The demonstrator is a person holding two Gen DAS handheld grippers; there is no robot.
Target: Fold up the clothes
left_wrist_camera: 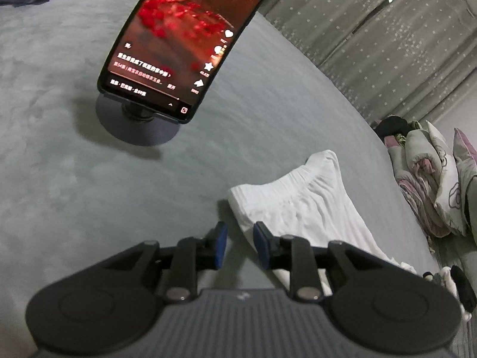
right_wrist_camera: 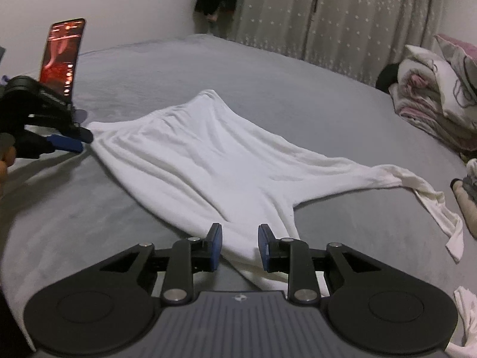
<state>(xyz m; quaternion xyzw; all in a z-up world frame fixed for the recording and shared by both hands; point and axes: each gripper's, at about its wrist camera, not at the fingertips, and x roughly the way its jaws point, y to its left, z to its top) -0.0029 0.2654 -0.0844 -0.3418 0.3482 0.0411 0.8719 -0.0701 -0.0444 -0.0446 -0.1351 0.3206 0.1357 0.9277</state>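
Our white garment (right_wrist_camera: pixel 208 161) lies limp and light on the bed (right_wrist_camera: pixel 268 89). Both grippers (left_wrist_camera: pixel 240 244) (right_wrist_camera: pixel 240 246) hover with fingers slightly spread, empty. We judge its hem corners best to pinch.

Dim, soft blur, fisheye-bent edges

phone (left_wrist_camera: pixel 176 44) top and bedding pile (left_wrist_camera: pixel 441 179) cut off
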